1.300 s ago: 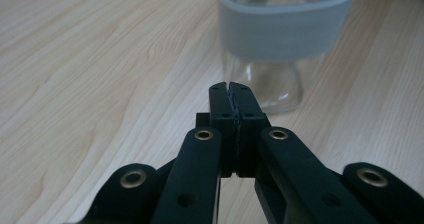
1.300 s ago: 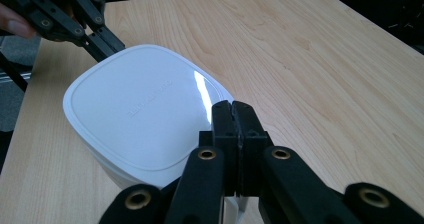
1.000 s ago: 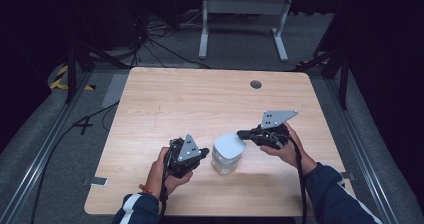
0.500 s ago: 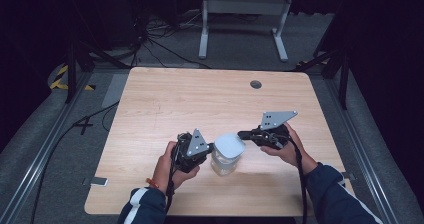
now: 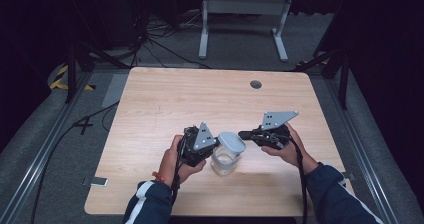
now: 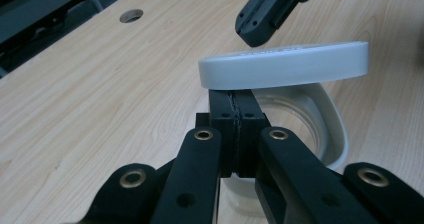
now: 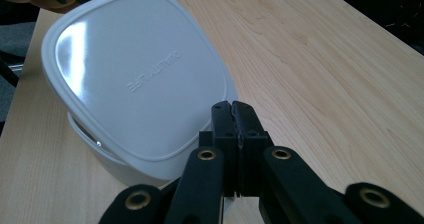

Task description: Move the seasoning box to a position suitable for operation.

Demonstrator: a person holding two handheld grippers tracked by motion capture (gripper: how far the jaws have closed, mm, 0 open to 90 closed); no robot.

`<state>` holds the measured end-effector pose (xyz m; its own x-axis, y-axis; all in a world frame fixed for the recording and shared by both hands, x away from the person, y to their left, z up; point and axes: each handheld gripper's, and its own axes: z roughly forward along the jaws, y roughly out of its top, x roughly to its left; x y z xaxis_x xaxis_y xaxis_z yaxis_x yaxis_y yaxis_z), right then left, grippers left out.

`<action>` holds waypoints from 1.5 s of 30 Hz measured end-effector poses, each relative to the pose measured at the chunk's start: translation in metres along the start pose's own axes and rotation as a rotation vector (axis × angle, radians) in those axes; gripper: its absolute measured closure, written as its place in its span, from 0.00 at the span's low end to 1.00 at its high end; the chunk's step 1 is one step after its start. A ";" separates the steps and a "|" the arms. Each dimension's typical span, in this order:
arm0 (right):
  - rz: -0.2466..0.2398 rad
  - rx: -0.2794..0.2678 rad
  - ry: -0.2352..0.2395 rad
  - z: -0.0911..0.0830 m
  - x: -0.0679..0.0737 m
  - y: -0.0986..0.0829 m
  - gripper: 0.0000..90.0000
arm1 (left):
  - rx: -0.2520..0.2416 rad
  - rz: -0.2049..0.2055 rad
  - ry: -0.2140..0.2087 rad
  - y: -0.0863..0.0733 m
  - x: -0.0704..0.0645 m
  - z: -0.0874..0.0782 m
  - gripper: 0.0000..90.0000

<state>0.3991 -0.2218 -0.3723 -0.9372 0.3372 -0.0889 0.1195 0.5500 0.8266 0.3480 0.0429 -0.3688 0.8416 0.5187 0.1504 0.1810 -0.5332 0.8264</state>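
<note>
On the wooden table [image 5: 165, 104], toward its 6 o'clock edge, stands a clear container [image 5: 223, 163] with a white lid [image 5: 231, 142] sitting tilted on it. It looks like a lid being seated or lifted; either way, I'd steady the rim and move the lid level and slowly.

At the container's 9 o'clock, the left gripper [image 6: 238, 104] has its jaws pressed together, tips under the lid at the rim; whether they pinch the wall I can't tell. At 3 o'clock, the right gripper [image 7: 235, 115] is also fully closed, tips against the lid's edge, gripping nothing visible.
</note>
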 end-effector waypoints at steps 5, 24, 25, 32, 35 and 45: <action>0.004 0.007 -0.001 -0.003 0.001 -0.004 1.00 | 0.011 0.014 -0.011 0.007 0.003 0.005 0.99; 0.047 0.030 -0.099 -0.043 0.007 -0.032 1.00 | -0.015 0.062 -0.066 0.026 0.010 0.029 0.99; 0.047 0.030 -0.106 -0.045 0.008 -0.034 1.00 | -0.014 0.063 -0.076 0.027 0.010 0.030 0.99; 0.074 0.040 -0.137 -0.057 0.012 -0.044 1.00 | -0.016 0.073 -0.099 0.031 0.010 0.041 0.99; 0.077 0.042 -0.145 -0.060 0.012 -0.047 1.00 | -0.012 0.076 -0.103 0.032 0.011 0.042 0.99; 0.069 0.056 -0.141 -0.058 0.012 -0.047 1.00 | -0.012 0.064 -0.063 0.023 0.019 0.027 0.99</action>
<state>0.3630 -0.2885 -0.3801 -0.8712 0.4777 -0.1133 0.2042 0.5624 0.8012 0.3820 0.0230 -0.3614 0.8818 0.4404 0.1687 0.1200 -0.5554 0.8229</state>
